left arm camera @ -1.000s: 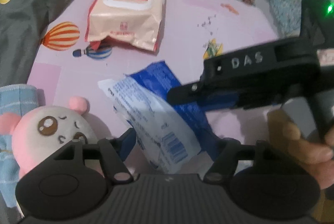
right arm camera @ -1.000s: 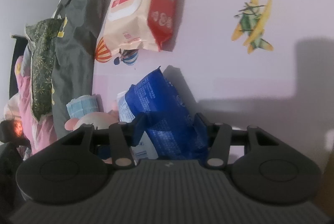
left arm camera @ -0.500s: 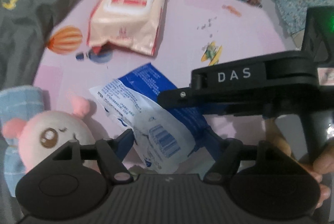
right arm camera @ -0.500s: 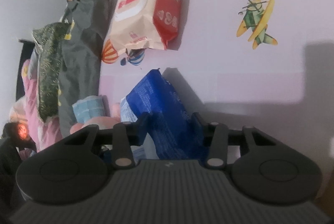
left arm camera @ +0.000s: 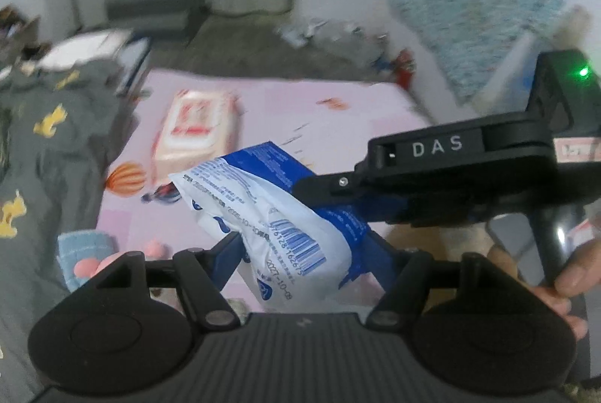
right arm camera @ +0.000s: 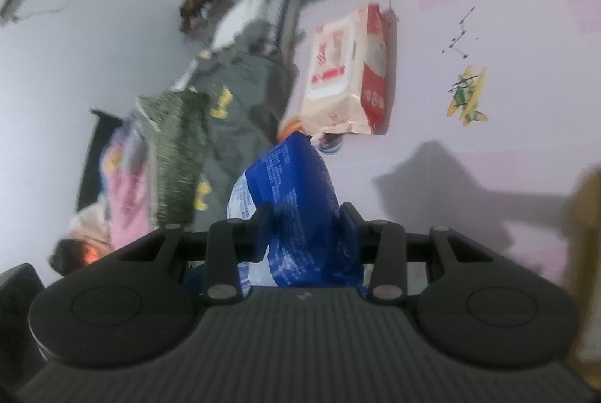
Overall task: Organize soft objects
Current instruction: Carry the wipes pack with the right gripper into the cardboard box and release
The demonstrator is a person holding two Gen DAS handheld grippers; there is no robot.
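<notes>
So progress-wise, I'd say this is early going. The pink mat [left arm camera: 263, 102] beyond the grippers has most of the soft stuff lying loose on it: the grey clothes [left arm camera: 49, 155] off to the left of the left gripper, the big pink wipes pack [left arm camera: 195, 128] straight ahead past its tips, and a pink plush toy [left arm camera: 94, 265] on a light blue cloth [left arm camera: 80, 245] low on its left side. None of that looks sorted yet. Only 1 item is actually in hand.

That's the blue and white pack [left arm camera: 270, 211], and both grippers have it. The left gripper [left arm camera: 304, 252] is clamped on its near end, pads pressed into the crinkly white side with the barcode. The right gripper [right arm camera: 306, 226] has just been closing and now pinches the blue side, with the film bulging between its fingers. In the left view the right one comes in across from the right side.

The pack looks squishy, half-full, glossy plastic, held up clear of the mat. Where it's headed I can't tell.
</notes>
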